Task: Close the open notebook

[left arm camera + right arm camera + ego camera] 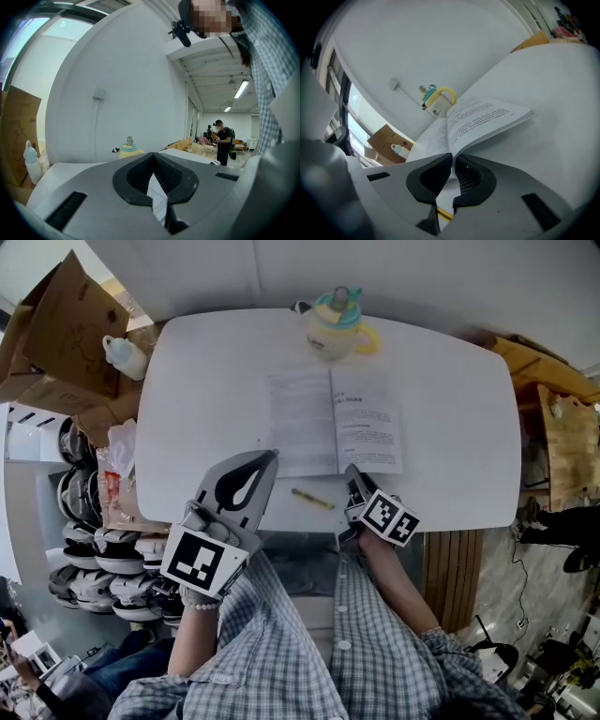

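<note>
An open notebook (336, 418) lies in the middle of the white surface (450, 409). Its pages have small print on them.

The left claw (270, 457) is at the near left corner of the notebook. Its two jaws are pressed together, and a bit of printed page sticks up between them.

The right claw (352, 474) is at the near edge of the right-hand pages. Its jaws are nearly together too, and they pinch that edge. In the right gripper view, the right-hand pages bend up off the surface, with a shadow under them.

A yellow pen (312, 500) lies on the surface between the two claws, near the bottom edge. A yellow cup (336, 326) with a blue lid stands just past the top of the notebook. At the upper left of the head view are a cardboard box (66, 329) and a white bottle (125, 355).
</note>
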Demonstrator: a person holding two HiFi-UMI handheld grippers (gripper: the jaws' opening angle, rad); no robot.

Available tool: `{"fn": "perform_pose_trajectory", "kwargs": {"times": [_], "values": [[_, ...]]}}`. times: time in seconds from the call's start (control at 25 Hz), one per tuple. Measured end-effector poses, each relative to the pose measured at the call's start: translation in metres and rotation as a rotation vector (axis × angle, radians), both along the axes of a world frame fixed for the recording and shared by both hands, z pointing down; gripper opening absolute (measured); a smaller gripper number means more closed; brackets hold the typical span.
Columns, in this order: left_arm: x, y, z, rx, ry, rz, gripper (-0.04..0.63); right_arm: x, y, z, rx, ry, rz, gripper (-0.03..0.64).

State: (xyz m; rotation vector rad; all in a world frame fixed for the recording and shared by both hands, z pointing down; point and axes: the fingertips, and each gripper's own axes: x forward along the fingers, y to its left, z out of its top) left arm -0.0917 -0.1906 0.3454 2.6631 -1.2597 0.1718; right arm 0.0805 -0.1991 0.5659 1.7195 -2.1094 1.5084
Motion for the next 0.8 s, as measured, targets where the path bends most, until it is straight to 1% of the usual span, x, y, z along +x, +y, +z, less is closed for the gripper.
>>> {"fn": "perform_pose_trajectory", "kwargs": {"times": [0.12,0.24,0.32,0.56,0.8], "values": [[0.001,0.002,0.0,-0.012,0.002,-0.008,0.008,-0.008,0.003,-0.002,0.024,0.106,-0.086,0.037],[0.0,0.002,-0.001,0.003,0.006,-0.007,0.008,-0.019,0.006,-0.004,0.05,0.191,-0.177,0.034],[-0.003,0.002,-0.002,0.004,0.007,-0.012,0.008,-0.026,0.008,-0.005,0.069,0.268,-0.247,0.034],[-0.009,0.003,-0.002,-0.003,0.009,-0.029,0.008,-0.039,0.01,-0.009,0.145,0.568,-0.437,0.035],[-0.012,0.003,-0.002,0.0,0.012,-0.034,0.008,-0.054,0.012,-0.011,0.206,0.828,-0.627,0.035]]}}
